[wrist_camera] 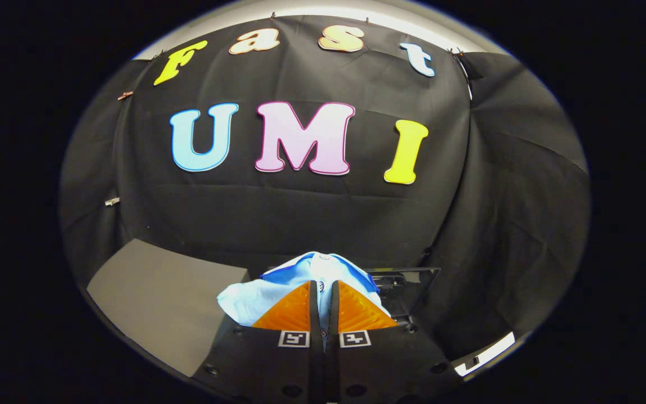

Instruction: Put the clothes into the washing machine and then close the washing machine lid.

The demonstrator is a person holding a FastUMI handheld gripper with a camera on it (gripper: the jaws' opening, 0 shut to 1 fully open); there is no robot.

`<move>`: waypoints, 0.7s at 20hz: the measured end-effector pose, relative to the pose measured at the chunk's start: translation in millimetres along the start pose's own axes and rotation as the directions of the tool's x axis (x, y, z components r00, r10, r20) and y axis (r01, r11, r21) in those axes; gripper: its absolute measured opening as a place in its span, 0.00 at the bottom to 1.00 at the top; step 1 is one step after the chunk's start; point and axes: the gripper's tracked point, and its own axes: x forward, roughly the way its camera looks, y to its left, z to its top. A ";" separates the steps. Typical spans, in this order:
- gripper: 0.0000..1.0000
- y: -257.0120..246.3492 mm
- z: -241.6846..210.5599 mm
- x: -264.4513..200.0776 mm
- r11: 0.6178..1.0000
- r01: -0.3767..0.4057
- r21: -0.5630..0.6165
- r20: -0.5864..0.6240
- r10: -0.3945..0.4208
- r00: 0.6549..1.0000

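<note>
The black cloth wall [323,213] takes up most of the frame, top to bottom, with folds running down the right side. Lower left there's a flat grey tabletop [160,303] slab sitting at an angle. Bottom centre, the tongs [323,294] are pinched nearly together with a light blue shirt [312,269] clamped between them, the fabric bunching out to the left and over the tips, a darker blue collar edge and a small button showing. Just right of the shirt, behind it, there's a dark glossy panel [413,280], can't tell what it belongs to. Lower right, a thin white strip [488,352] peeks out
</note>
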 end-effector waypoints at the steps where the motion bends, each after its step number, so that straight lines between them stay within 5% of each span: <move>1: 0.05 -3.5 -6.8 4.2 1.000 0.008 -0.009 -0.008 -0.008 1.000; 14: 0.05 -41.0 -127.5 66.2 0.998 0.051 -0.042 -0.189 -0.058 0.980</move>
